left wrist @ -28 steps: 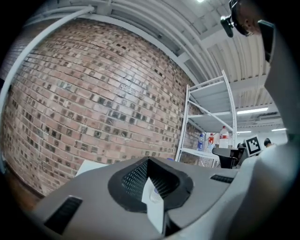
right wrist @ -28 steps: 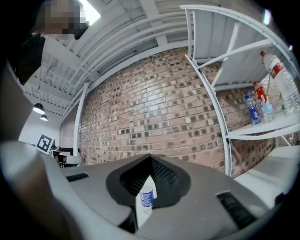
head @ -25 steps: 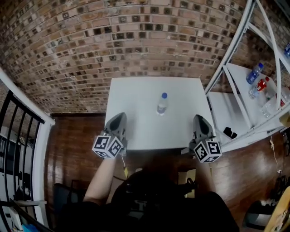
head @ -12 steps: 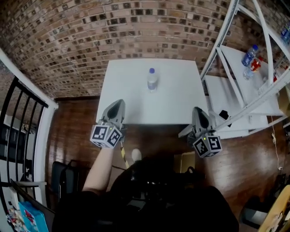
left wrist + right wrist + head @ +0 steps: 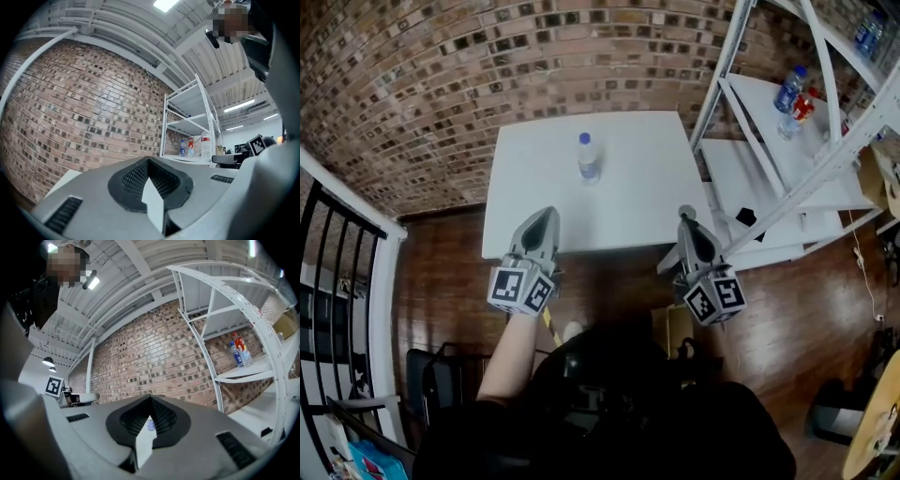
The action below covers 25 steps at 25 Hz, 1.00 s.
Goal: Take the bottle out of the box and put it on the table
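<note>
The bottle (image 5: 589,157) stands upright on the white worktop (image 5: 637,187). Its long axis is vertical. The blue cap (image 5: 585,139) points up and the base rests on the surface. It stands a little left of the worktop's centre line, in the half nearer the brick wall (image 5: 487,75). Nothing touches it.

The left tongs (image 5: 543,215) are clenched and empty. The left gripper view shows the two jaws meeting at a point with nothing between them. In the head view their tip lies over the near left part of the worktop and points towards the wall. They are well apart from the bottle.

The right tongs (image 5: 686,214) are also clenched and empty. In the head view their tip lies at the near right corner of the worktop, beside the front upright of the white shelf rack (image 5: 806,178). They too point towards the wall and are well apart from the bottle. In the right gripper view the bottle shows small and upright, far off, through the notch above the closed jaws.

The shelf rack stands just to the right of the worktop. A group of other bottles (image 5: 789,91) stands upright on one of its shelves. The worktop's far edge lies along the brick wall. A dark wooden floor (image 5: 441,281) surrounds it.
</note>
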Each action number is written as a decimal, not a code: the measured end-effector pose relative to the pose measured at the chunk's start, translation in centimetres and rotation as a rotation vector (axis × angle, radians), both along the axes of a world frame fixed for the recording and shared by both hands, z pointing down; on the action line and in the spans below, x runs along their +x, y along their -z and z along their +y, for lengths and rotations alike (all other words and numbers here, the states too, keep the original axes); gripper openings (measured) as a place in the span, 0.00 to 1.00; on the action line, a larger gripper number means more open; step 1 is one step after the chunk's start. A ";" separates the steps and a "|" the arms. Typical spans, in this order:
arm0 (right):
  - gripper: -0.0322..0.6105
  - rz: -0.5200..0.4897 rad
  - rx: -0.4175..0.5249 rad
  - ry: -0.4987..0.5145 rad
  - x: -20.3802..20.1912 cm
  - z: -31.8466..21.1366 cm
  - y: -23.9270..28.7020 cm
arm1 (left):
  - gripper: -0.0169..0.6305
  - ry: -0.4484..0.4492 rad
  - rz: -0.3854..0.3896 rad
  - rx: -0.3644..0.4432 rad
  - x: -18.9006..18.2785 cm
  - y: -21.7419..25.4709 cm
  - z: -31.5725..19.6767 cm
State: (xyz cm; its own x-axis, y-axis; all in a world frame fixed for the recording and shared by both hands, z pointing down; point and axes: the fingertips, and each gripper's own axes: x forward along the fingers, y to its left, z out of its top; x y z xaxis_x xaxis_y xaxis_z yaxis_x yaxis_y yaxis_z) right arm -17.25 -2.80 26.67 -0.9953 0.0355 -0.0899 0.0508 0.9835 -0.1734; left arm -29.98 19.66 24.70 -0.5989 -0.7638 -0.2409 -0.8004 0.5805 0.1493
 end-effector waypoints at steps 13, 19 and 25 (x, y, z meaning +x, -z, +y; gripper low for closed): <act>0.05 -0.007 -0.065 -0.102 -1.4 0.8 -0.5 | 0.01 -0.065 0.037 -0.026 -4.4 -2.3 1.3; 0.05 0.034 -0.059 -0.091 -2.5 1.7 -1.4 | 0.01 -0.076 0.020 -0.046 -5.3 -2.0 1.7; 0.05 0.082 0.090 -0.043 -3.9 3.8 -1.3 | 0.01 -0.078 0.010 -0.061 -5.2 -2.4 1.8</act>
